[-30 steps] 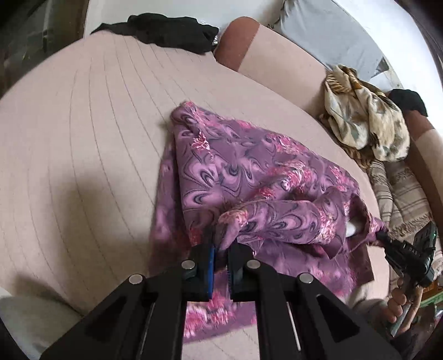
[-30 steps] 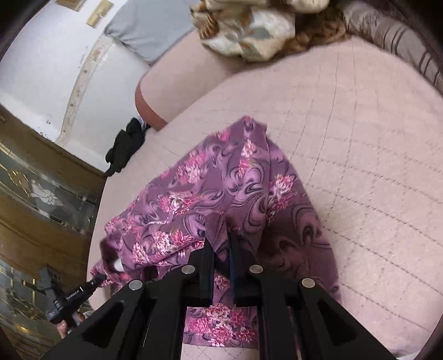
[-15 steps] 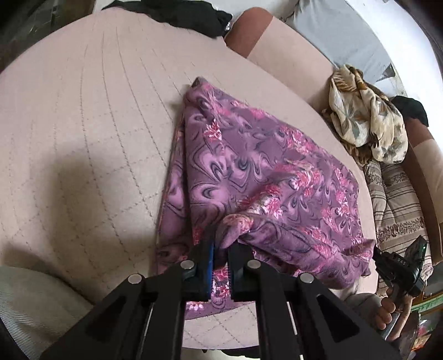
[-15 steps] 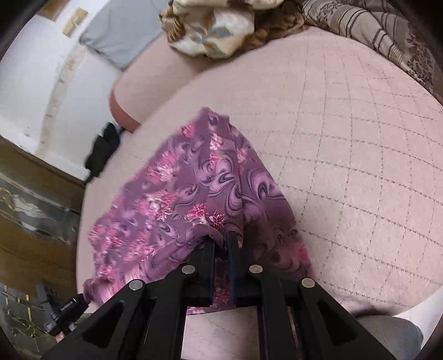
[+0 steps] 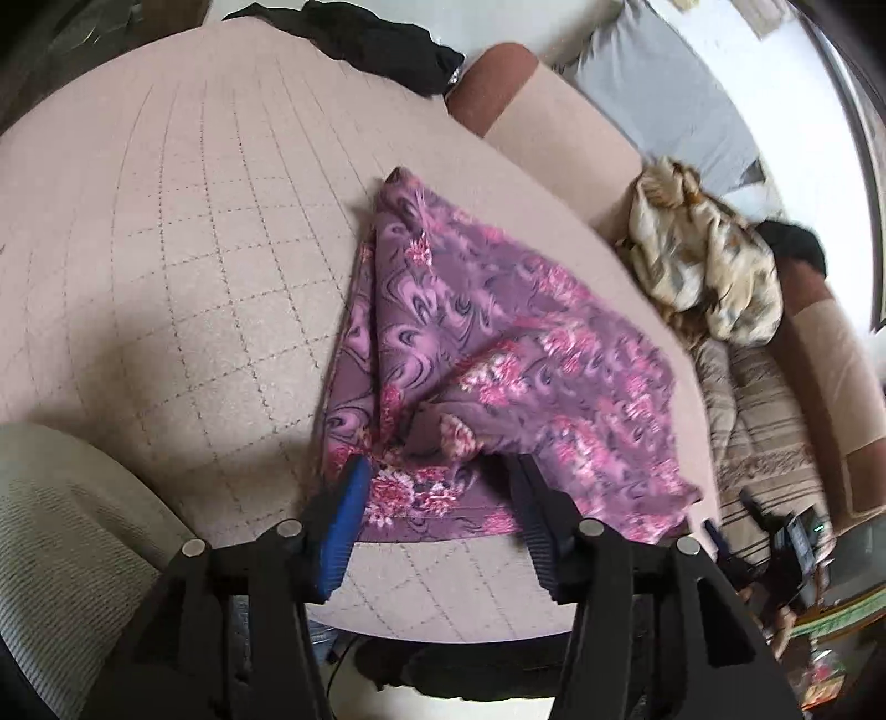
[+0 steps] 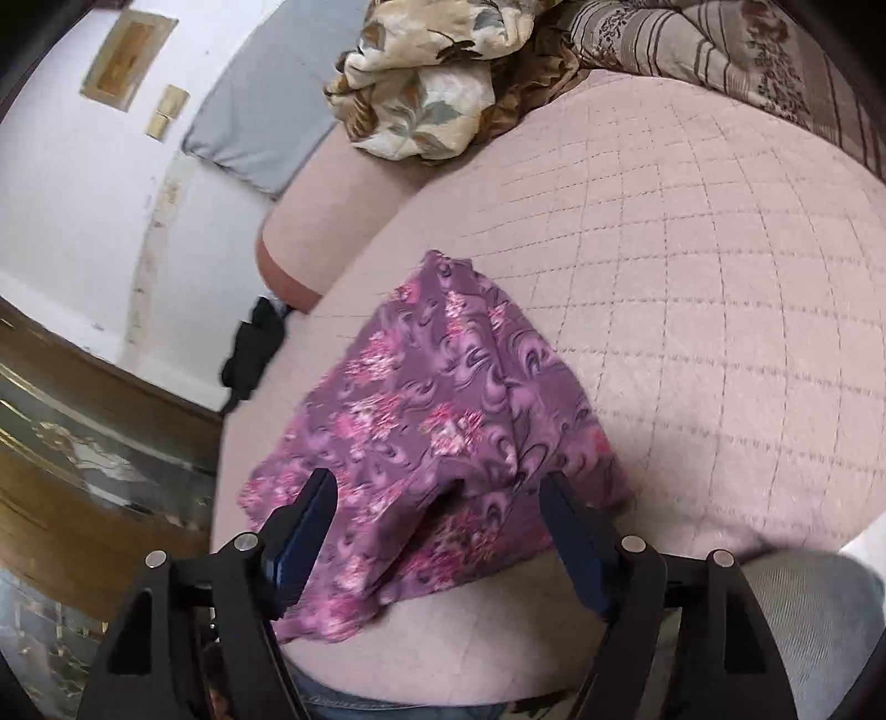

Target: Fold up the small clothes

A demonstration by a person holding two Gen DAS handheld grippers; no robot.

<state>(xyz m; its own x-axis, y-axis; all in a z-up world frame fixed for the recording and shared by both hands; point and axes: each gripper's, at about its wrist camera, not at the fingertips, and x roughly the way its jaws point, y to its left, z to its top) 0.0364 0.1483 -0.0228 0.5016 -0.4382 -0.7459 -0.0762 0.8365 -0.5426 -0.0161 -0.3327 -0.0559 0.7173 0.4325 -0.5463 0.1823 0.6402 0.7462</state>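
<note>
Pink quilted sofa [image 5: 210, 232], white wall [image 6: 72, 183]

A pink quilted cover [image 5: 183, 232] with a stitched diamond grid spreads across the sofa seat, and a black garment [image 5: 387, 41] lies crumpled at its far edge. A grey cushion [image 6: 260, 116] leans against the white wall above the pink backrest [image 5: 559, 135], with a bundled cream floral cloth [image 6: 421, 94] just beside it. A striped brown blanket [image 6: 736, 61] lies next to that bundle.

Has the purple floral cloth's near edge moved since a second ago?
Yes. The purple floral cloth was drawn toward the near edge of the quilted pink surface, and now lies folded flat there.
</note>
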